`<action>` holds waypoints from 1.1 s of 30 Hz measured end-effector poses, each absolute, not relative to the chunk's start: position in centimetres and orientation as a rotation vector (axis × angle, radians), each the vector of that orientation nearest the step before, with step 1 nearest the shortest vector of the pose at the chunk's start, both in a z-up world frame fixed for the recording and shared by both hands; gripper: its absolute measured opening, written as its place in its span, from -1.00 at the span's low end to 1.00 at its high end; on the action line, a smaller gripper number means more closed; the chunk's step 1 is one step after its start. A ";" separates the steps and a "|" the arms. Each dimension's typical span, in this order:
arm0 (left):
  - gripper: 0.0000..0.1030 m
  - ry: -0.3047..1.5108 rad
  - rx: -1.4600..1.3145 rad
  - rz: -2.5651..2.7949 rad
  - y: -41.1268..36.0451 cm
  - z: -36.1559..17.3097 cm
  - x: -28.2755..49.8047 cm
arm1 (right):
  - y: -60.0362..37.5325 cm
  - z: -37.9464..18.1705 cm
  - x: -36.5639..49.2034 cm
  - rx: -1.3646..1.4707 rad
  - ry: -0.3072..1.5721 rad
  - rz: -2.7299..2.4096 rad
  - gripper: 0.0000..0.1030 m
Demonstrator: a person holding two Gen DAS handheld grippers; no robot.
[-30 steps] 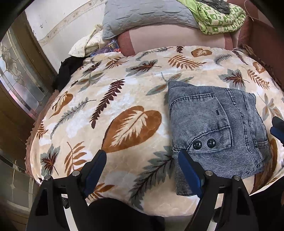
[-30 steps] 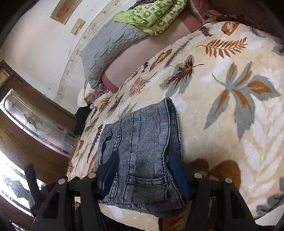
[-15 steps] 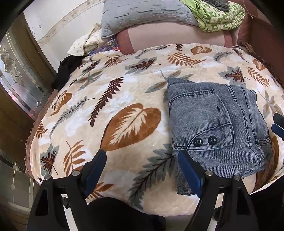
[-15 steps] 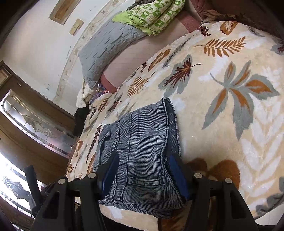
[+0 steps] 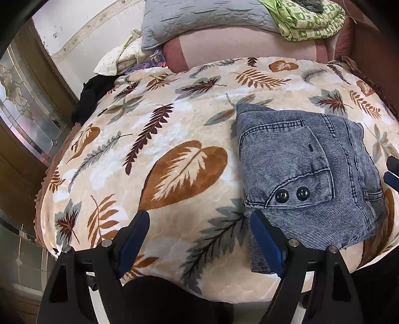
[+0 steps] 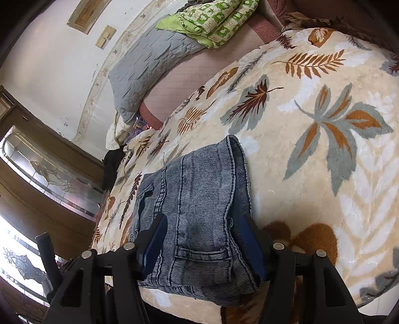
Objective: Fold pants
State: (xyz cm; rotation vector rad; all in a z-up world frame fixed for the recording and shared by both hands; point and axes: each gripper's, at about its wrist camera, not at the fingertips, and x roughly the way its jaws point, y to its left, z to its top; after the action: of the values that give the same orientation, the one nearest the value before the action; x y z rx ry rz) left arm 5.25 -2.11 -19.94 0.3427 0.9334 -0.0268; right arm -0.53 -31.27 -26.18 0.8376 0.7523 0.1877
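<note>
Here, ribbed denim pants, folded square, lie on plush blanket; both claws spread.

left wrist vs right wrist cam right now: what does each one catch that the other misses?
Only the left wrist view shows the pocket flap with its two dark buttons and the large brown leaf print beside the pants.

Only the right wrist view shows the two wall plaques and the raw hem edge at the far end of the fold.

Both show the folded pants on the leaf-print blanket, the grey pillow, the green patterned quilt, and an open gripper: the left gripper beside the pants, the right gripper straddling their near end.
</note>
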 end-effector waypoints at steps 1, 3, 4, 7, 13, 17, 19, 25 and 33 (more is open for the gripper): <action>0.62 0.934 0.341 -0.027 -2.1 -20.0 5.3 | -31.2 -26.2 -0.5 0.835 0.753 0.186 0.25; 0.62 0.937 0.340 -0.025 -2.1 -20.0 5.4 | -31.1 -26.1 -0.5 0.831 0.754 0.181 0.25; 0.62 0.937 0.341 -0.022 -2.0 -20.1 5.4 | -31.1 -26.1 -0.5 0.830 0.754 0.180 0.25; 0.62 0.938 0.338 -0.018 -1.9 -20.1 5.5 | -30.9 -26.0 -0.6 0.807 0.755 0.165 0.25; 0.62 0.934 0.340 -0.014 -2.0 -20.0 5.5 | -29.5 -24.7 -0.8 0.665 0.737 0.085 0.27; 0.62 0.928 0.343 -0.013 -2.1 -19.8 5.5 | -27.8 -23.7 -1.0 0.532 0.717 0.050 0.31; 0.62 0.927 0.340 -0.013 -2.0 -19.8 5.5 | -26.8 -23.3 -1.0 0.469 0.711 0.043 0.31; 0.62 0.922 0.339 -0.009 -2.0 -19.7 5.5 | -24.5 -22.8 -1.1 0.326 0.702 0.040 0.32; 0.62 0.923 0.339 -0.003 -2.0 -19.7 5.6 | -23.8 -22.7 -1.2 0.296 0.697 0.039 0.33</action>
State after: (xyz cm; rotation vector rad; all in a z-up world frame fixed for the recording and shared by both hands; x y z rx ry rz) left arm 5.64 -2.00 -19.71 0.3386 0.9230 -0.0034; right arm -1.23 -23.80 -22.66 0.2956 0.6972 0.0393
